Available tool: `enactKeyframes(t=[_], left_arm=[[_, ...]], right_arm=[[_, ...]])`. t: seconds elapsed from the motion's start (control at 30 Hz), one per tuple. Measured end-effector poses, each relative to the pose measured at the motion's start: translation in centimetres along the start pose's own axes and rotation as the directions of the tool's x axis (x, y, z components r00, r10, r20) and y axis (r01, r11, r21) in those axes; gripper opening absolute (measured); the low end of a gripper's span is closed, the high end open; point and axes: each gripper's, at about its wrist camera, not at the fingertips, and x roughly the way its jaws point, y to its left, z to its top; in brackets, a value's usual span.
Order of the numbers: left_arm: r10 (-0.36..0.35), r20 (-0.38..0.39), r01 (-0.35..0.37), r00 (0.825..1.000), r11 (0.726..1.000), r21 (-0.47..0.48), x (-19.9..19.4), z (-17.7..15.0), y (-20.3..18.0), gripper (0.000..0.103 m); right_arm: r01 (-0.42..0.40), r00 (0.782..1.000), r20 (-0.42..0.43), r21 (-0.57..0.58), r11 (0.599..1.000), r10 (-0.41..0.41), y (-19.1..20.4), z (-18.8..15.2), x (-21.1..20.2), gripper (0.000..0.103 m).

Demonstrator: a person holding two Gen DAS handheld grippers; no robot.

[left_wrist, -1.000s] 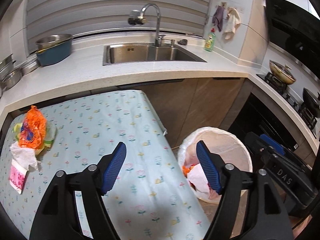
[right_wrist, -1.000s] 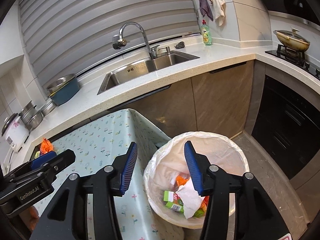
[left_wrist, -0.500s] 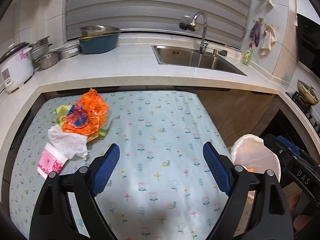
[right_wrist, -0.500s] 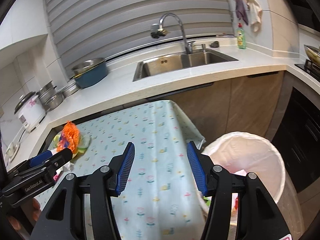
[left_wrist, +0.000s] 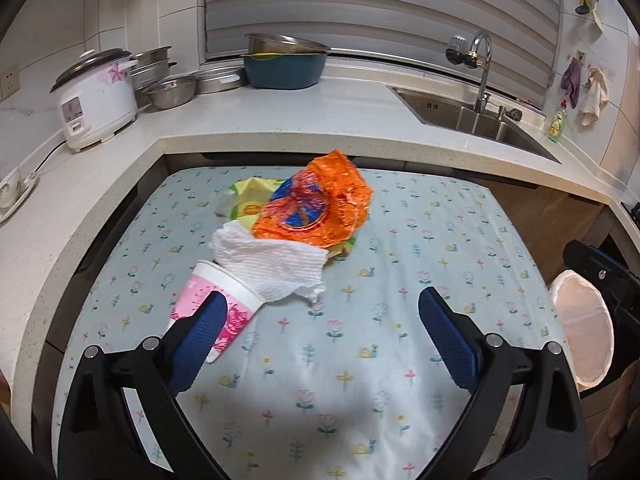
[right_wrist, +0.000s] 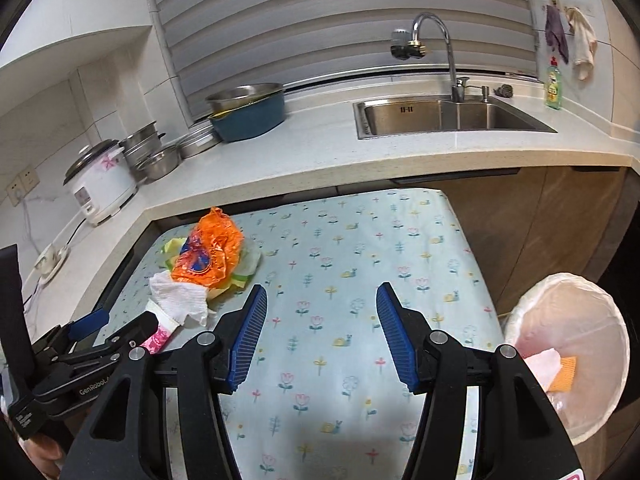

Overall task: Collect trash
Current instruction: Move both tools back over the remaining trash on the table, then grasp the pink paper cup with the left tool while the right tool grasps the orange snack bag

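A pile of trash lies on the flowered tablecloth [left_wrist: 400, 280]: an orange wrapper [left_wrist: 316, 204], a yellow-green wrapper [left_wrist: 248, 200] under it, a white paper towel [left_wrist: 272, 264] and a pink paper cup [left_wrist: 216, 308] on its side. My left gripper [left_wrist: 322, 336] is open and empty just in front of the pile, its left finger by the cup. My right gripper [right_wrist: 320, 336] is open and empty over the middle of the table, right of the pile [right_wrist: 208, 256]. The bin [right_wrist: 568, 352] with a white liner stands right of the table and holds some trash.
A white counter [left_wrist: 280, 120] wraps round the table. On it stand a rice cooker [left_wrist: 96, 96], steel bowls [left_wrist: 172, 92], a blue basin [left_wrist: 284, 68] and a sink [right_wrist: 440, 116] with a tap. Wooden cabinets stand behind the bin.
Both grippers have swung left from the bin to the table. The left gripper has come close to the trash pile. Both stayed open.
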Motion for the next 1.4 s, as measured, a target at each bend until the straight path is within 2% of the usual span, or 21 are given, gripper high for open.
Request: enactKeyframes(t=[0.2,0.5,0.67,0.77,0.87,1.17,1.2,1.27,1.33,1.37,1.4], left_arm=[[0.045,-0.031,-0.045,0.998,0.999,-0.001,1.4,-0.8,4.3,0.094],[0.058,-0.090,-0.061,0.994,0.998,-0.028,4.6,-1.4,8.5,0.094],[0.056,-0.125,-0.062,0.991,0.997,-0.044,6.8,-1.8,10.1,0.094],[0.060,-0.146,-0.068,0.987,0.996,-0.054,8.0,-2.0,10.8,0.095],[0.045,-0.170,-0.057,0.984,0.996,-0.064,9.1,-2.4,11.3,0.095],[-0.030,-0.207,0.014,0.978,0.997,-0.078,11.1,-2.9,11.5,0.093],[-0.040,-0.207,0.025,0.978,0.997,-0.071,11.2,-2.9,11.3,0.088],[-0.054,-0.210,0.043,0.976,0.997,-0.057,11.2,-2.9,10.9,0.085],[-0.056,-0.204,0.046,0.977,0.998,-0.052,11.0,-2.8,10.7,0.077],[-0.064,-0.204,0.056,0.977,0.997,-0.048,10.9,-2.8,10.6,0.074],[-0.072,-0.203,0.063,0.977,0.997,-0.048,10.7,-2.7,10.4,0.067]], right_arm=[[-0.043,0.998,-0.036,-0.020,0.999,0.043,3.3,0.2,2.9,0.056],[-0.089,0.991,-0.098,-0.031,0.996,0.086,7.6,0.6,8.3,0.056],[-0.102,0.987,-0.128,-0.044,0.994,0.095,9.6,0.9,11.5,0.060],[-0.109,0.985,-0.143,-0.044,0.993,0.102,10.5,1.2,13.5,0.067],[-0.107,0.984,-0.146,-0.052,0.993,0.099,11.3,1.5,15.4,0.073],[-0.103,0.979,-0.181,-0.064,0.993,0.090,12.6,2.1,20.2,0.074],[-0.108,0.978,-0.185,-0.063,0.992,0.095,12.6,2.1,20.4,0.073],[-0.115,0.977,-0.189,-0.065,0.991,0.100,12.7,2.0,20.6,0.057],[-0.117,0.974,-0.203,-0.068,0.991,0.101,12.7,1.8,20.8,0.029],[-0.120,0.972,-0.210,-0.061,0.991,0.105,12.5,1.7,20.8,0.026],[-0.125,0.971,-0.212,-0.050,0.991,0.111,12.3,1.6,20.7,0.021]])
